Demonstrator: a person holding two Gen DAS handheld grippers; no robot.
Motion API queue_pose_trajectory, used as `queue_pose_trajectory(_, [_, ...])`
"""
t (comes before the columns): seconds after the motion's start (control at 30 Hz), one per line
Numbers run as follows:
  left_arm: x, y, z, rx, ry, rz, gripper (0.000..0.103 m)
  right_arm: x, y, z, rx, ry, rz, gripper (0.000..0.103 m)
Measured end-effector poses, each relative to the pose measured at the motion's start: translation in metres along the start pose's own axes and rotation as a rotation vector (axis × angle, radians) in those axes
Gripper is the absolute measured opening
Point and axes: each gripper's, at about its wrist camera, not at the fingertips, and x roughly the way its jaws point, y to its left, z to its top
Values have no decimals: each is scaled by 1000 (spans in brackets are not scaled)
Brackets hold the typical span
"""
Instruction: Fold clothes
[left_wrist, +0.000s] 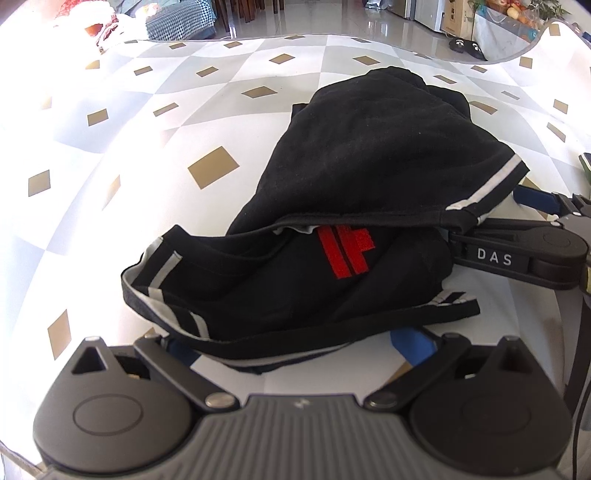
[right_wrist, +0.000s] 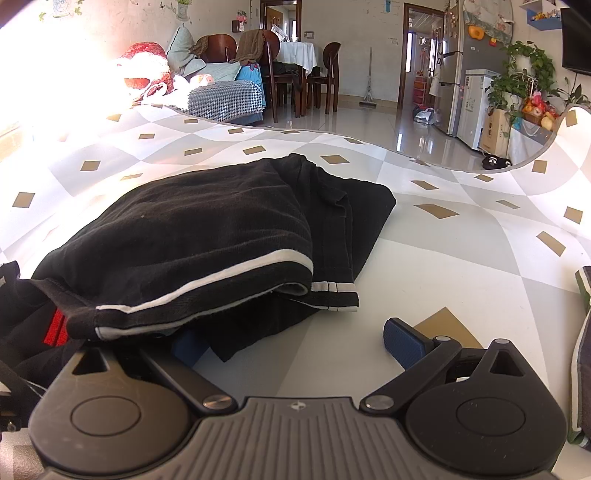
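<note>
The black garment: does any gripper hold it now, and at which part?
Neither holds it. Both jaws are wide open: the left gripper straddles the near hem of the black garment, and the right gripper has one pad under its striped edge.

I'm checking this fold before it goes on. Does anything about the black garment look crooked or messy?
Yes. The black shirt is bunched, not flat. Its upper layer lies askew, so the white-striped hems don't line up. The red logo peeks out from under it, and a loose black edge trails toward the left tongs.
</note>
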Motion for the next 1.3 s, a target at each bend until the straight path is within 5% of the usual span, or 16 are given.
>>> queue_pose_trajectory(0.27, [-6,-10,1,-31,-7,-3,103,-3,1,-2,-2,2,-1,99])
queue_pose_trajectory(0.43, [5,30,15,-88,1,-2,103,-4,4,0,-7,22,1,99])
queue_pose_trajectory(0.9, [28,82,45,-291,8,79,103,-34,18,-5,-115,212,147,98])
queue_pose_trajectory(1.1, [-5,72,50,-258,-91,47,103,-38,12,4,-132,272,116,93])
queue_pose_trajectory(1.3, [-13,59,60,-239,-90,7,103,-40,7,19,-68,291,97,93])
